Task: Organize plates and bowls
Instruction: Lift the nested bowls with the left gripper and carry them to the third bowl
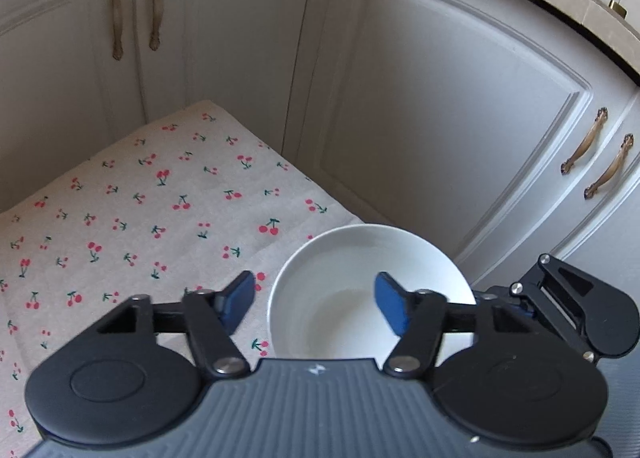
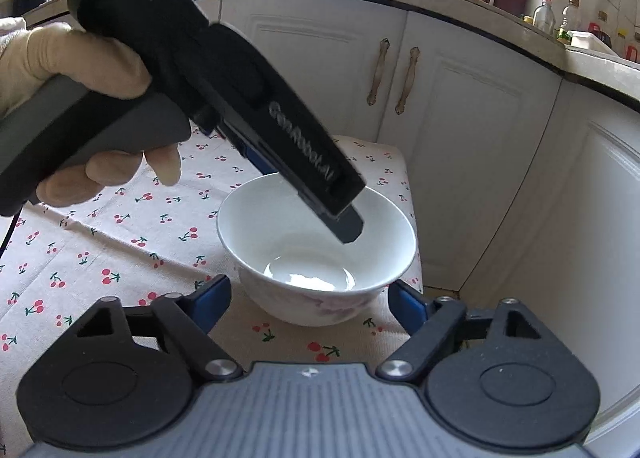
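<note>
A white bowl [image 1: 360, 278] with a faint pink flower pattern on its outside [image 2: 320, 310] stands upright and empty on the cherry-print tablecloth [image 1: 140, 218], close to the table's right edge. My left gripper [image 1: 316, 304] straddles the bowl's near-left wall, one blue pad outside the rim and the other inside; neither pad presses on the wall. In the right wrist view its lower fingertip [image 2: 348, 228] dips inside the bowl. My right gripper [image 2: 310, 298] is open, with a pad on either side of the bowl's lower body and a small gap showing on the left.
A person's gloved hand [image 2: 80, 58] holds the left gripper's handle. White cupboard doors [image 1: 440, 98] with bronze handles [image 2: 406, 78] stand just beyond the table. The counter [image 2: 540, 38] above carries bottles and a knife block. The tablecloth runs on to the left.
</note>
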A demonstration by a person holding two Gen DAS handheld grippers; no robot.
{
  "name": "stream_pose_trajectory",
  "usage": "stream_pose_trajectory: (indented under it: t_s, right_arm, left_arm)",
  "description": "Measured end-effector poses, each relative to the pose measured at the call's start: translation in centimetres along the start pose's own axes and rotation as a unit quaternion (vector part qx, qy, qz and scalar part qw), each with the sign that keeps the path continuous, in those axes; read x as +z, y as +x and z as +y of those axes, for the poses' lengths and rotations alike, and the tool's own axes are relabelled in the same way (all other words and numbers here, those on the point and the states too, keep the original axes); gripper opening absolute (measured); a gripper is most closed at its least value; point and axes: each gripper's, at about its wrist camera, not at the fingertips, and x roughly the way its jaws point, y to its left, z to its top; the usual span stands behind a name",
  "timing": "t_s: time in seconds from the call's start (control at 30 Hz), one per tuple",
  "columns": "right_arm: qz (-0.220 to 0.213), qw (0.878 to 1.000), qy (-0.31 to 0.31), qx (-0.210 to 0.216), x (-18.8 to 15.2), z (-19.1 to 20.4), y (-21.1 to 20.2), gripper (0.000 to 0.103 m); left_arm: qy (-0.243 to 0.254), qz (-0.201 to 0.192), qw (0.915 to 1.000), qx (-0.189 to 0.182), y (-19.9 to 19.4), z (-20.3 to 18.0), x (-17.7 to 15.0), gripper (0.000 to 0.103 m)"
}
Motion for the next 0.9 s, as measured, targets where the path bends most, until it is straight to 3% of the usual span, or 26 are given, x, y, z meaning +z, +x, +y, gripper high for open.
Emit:
stream_pose_trajectory:
  t_s: [0.13,0.9]
  right_arm:
    - [0.0,1.0,0.003,-0.003,0.1,0.0,0.0,0.086]
    - [0.008,1.0,0.006,-0.003,0.5,0.0,-1.0,0.086]
  left_arm:
    - [0.0,0.011,0.9999,-0.01,0.6,0.0,-0.1,0.049]
    - [0.021,-0.003,0.9997,-0.014,-0.8,-1.2,-0.5,0.049]
